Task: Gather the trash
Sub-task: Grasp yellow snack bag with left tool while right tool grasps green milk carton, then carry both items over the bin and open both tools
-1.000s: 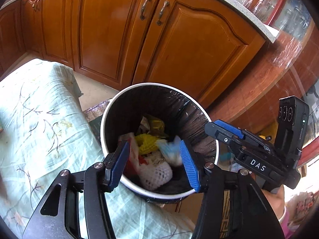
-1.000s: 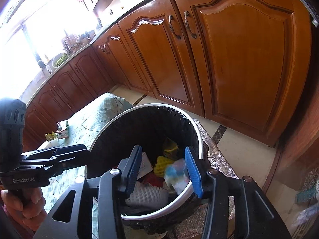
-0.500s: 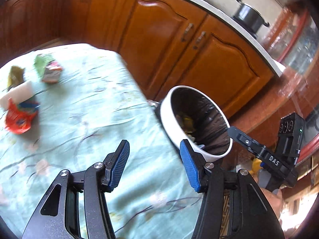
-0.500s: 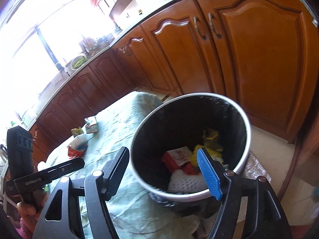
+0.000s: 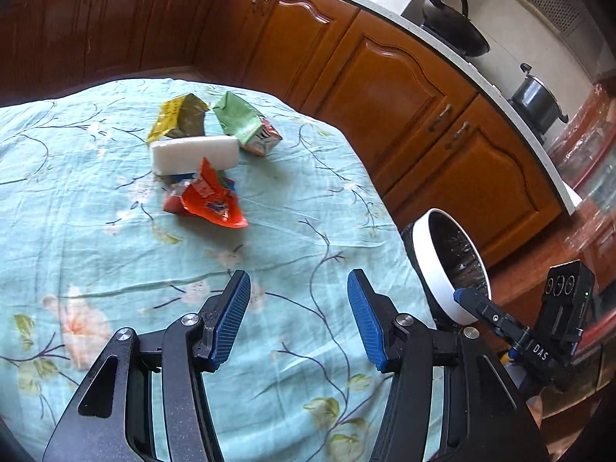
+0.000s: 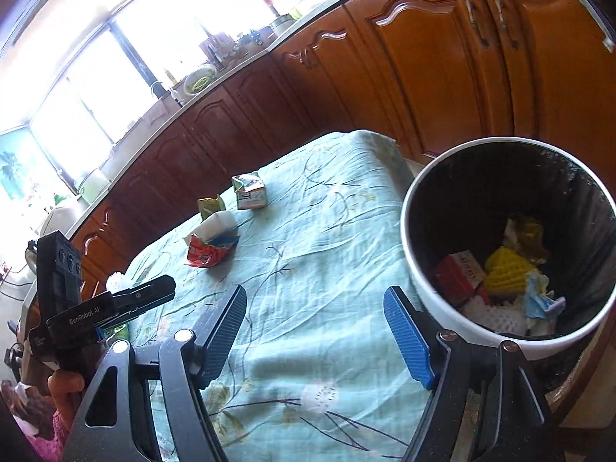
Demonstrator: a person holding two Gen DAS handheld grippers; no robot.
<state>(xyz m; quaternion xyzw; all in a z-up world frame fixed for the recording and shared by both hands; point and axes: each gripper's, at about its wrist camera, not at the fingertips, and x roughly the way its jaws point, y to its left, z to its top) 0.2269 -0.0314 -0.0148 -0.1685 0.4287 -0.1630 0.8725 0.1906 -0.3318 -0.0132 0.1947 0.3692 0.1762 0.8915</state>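
Note:
Trash lies on the flowered green tablecloth [image 5: 96,231]: a red wrapper [image 5: 208,202], a white foam block [image 5: 194,154], a yellow-green packet [image 5: 179,117] and a green carton [image 5: 248,125]. They also show in the right wrist view: wrapper [image 6: 208,252], block [image 6: 217,221], packet [image 6: 211,205], carton [image 6: 250,192]. The white bin with a black liner [image 6: 423,200] stands off the table's right end and holds several pieces of trash; its rim shows in the left wrist view [image 5: 435,269]. My left gripper [image 5: 298,317] is open and empty over the cloth. My right gripper [image 6: 315,333] is open and empty beside the bin.
Brown wooden cabinets [image 5: 404,88] run behind the table under a counter with a wok [image 5: 454,27] and a pot [image 5: 537,96]. A window [image 6: 96,77] is at the far left in the right wrist view. The table's edge drops off next to the bin.
Both grippers have swung left, away from above the bin and over the table. A pale blue piece that was between the right jaws now lies in the bin. The right jaws opened wider.

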